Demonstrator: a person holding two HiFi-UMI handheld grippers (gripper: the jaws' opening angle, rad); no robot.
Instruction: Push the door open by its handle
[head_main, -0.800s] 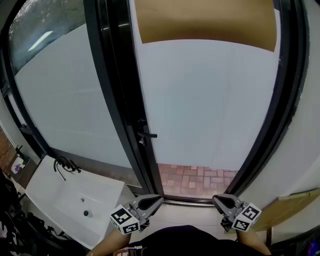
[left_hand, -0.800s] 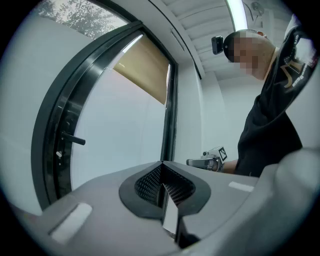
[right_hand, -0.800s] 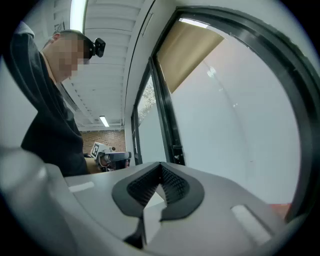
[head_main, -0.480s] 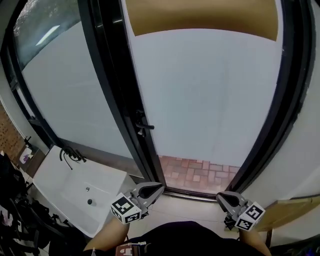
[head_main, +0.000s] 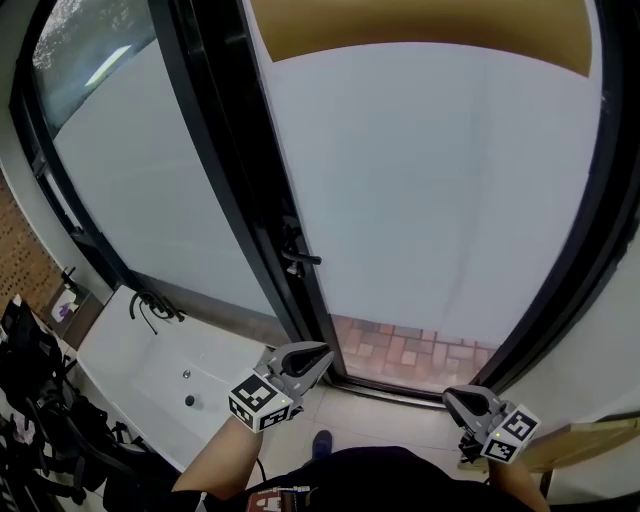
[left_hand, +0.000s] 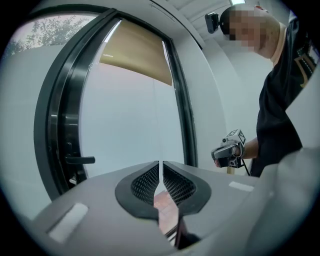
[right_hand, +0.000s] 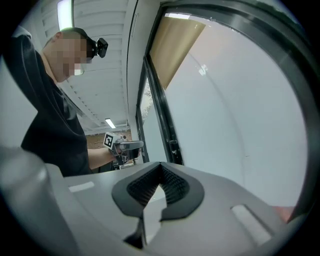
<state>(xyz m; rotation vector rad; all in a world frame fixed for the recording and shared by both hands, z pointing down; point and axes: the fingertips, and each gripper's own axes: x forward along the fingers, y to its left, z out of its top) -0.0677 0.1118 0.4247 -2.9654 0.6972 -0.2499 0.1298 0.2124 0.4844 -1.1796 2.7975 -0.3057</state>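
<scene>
The door is a frosted glass pane (head_main: 430, 190) in a black frame, closed. Its black lever handle (head_main: 301, 258) sticks out to the right from the left stile; the same handle (left_hand: 80, 160) shows at the left of the left gripper view. My left gripper (head_main: 322, 355) is shut and empty, held in the air below the handle and well short of it. My right gripper (head_main: 450, 396) is also shut with nothing in it, low at the right, away from the door. Each gripper view shows the other gripper: the right one (left_hand: 227, 150) and the left one (right_hand: 124, 145).
A white sink (head_main: 150, 375) with a black tap (head_main: 150, 305) stands left of the door. Dark bags (head_main: 40, 420) lie at the lower left. Brick paving (head_main: 420, 350) shows through the door's clear bottom strip. A tan blind (head_main: 400, 20) covers its top.
My left gripper has risen and moved forward toward the door handle. The right gripper has stayed low. The view has shifted slightly closer to the door.
</scene>
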